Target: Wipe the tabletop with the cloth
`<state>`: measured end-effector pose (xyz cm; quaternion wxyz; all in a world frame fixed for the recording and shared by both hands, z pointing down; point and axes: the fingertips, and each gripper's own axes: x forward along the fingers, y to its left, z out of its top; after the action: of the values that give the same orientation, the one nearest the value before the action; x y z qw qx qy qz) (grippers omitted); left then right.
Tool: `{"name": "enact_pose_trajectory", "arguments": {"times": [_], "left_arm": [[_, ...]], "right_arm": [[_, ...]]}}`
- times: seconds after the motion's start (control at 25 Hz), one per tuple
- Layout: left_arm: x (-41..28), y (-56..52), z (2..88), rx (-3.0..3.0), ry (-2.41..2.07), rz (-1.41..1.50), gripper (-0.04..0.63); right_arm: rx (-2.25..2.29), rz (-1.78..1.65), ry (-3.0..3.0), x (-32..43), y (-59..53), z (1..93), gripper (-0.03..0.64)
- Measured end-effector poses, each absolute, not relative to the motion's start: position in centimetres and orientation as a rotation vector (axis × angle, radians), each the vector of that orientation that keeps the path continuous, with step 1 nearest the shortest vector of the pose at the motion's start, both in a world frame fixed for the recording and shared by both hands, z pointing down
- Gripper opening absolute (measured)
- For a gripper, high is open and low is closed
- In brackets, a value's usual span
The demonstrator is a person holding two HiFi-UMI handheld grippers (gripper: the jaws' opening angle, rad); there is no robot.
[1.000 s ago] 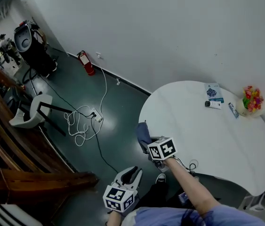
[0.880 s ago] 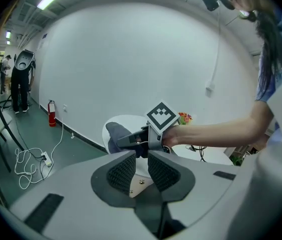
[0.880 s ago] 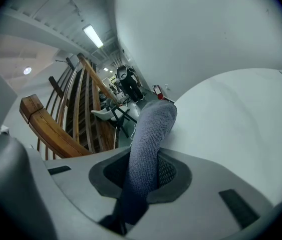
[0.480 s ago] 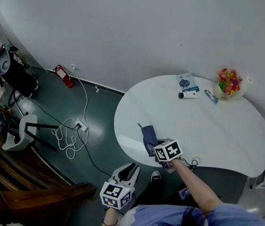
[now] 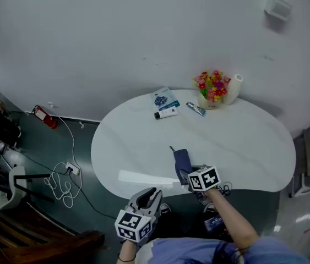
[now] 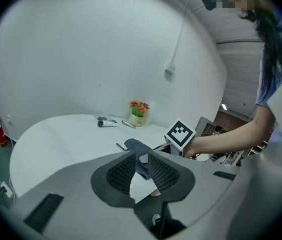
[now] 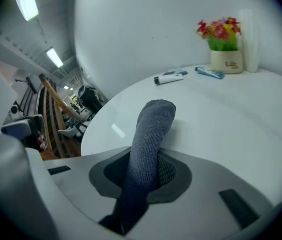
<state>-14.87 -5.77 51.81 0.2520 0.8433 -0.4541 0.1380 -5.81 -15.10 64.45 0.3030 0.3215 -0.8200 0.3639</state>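
A dark blue cloth (image 5: 181, 161) lies folded on the near part of the white round table (image 5: 243, 142), one end resting on the top. My right gripper (image 5: 189, 173) is shut on the cloth's near end, just inside the table's front edge. In the right gripper view the cloth (image 7: 151, 129) rises between the jaws of the right gripper (image 7: 143, 171) and droops onto the table. My left gripper (image 5: 147, 197) hangs off the table's front edge, over the floor, open by a narrow gap and holding nothing. In the left gripper view, the cloth (image 6: 136, 148) shows beyond the left gripper (image 6: 142, 171).
At the table's far side stand a flower pot (image 5: 212, 88) and a white paper roll (image 5: 234, 88), with a booklet (image 5: 163, 98), a tube (image 5: 167, 113) and a small tube (image 5: 195, 109) nearby. On the floor at left lie a white cable (image 5: 61, 183) and a fire extinguisher (image 5: 44, 116).
The head view has swung so the table sits in the middle. My right gripper has carried the cloth from the table's left edge onto the top. The left gripper stays below the edge.
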Motion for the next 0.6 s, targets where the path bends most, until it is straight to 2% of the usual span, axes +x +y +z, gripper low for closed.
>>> {"name": "enact_pose_trajectory", "arguments": {"times": [0.6], "left_arm": [[8.2, -8.0, 50.8, 2.460, -0.934, 0.427, 0.071]], "right_arm": [[1.308, 1.048, -2.019, 26.9, -15.7, 63.3, 0.071]]}}
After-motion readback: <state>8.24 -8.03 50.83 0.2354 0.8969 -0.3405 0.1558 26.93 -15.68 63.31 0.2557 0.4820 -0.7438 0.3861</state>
